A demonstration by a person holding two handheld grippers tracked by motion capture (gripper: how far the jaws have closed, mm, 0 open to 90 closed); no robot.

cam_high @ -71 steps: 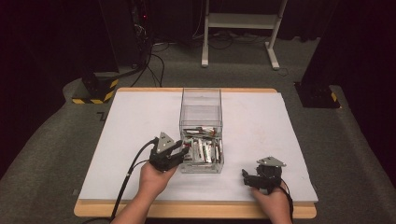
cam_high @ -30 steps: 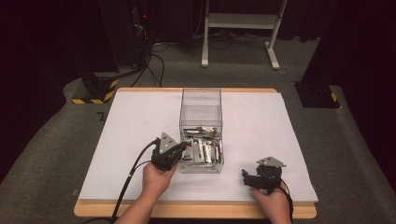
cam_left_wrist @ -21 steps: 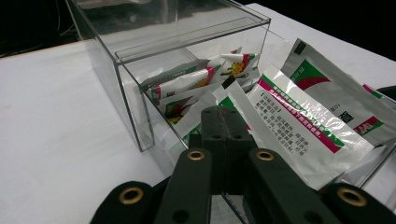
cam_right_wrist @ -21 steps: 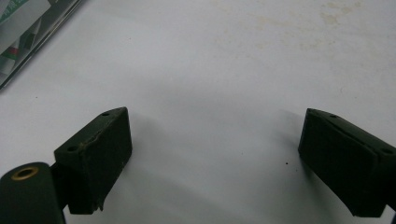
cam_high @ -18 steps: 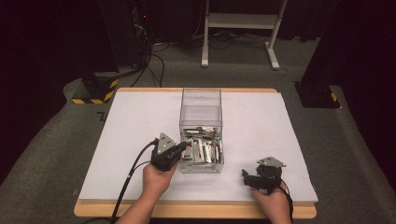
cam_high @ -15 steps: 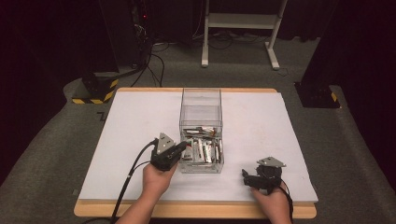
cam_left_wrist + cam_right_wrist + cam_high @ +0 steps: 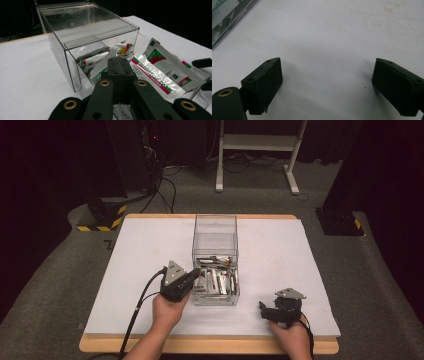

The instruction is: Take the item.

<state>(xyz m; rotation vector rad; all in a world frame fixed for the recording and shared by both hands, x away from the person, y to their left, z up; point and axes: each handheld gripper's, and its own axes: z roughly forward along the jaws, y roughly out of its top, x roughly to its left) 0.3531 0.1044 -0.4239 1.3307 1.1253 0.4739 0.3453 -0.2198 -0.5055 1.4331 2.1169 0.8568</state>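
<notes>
**Grippers Held Station at the Sachet Box**

Little had moved across the earlier frames: both hands kept nearly the same places, the left one only nudging closer to the box's near corner.

Largest in the scene was the white surface (image 7: 280, 255), spread over a wooden board. On its middle stood a clear plastic box (image 7: 215, 232), tall at the far end and low and open at the near end. Foil sachets (image 7: 160, 72) lay heaped in that low near part, some printed red and green, overlapping and slanting against the wall.

The left gripper (image 7: 181, 282) sat just beside the box's near left corner; in its own view the jaws were pressed together with nothing seen between them, pointing at the heap. The right gripper (image 7: 280, 309) rested well apart to the right, its jaws spread wide over bare white surface and holding nothing.

The sachets looked light, thin and flexible, with a glossy skin that would likely slip. A pinch on a free sealed edge or corner of the topmost one seemed the safest hold, since the flat middles offered little to grip.
</notes>
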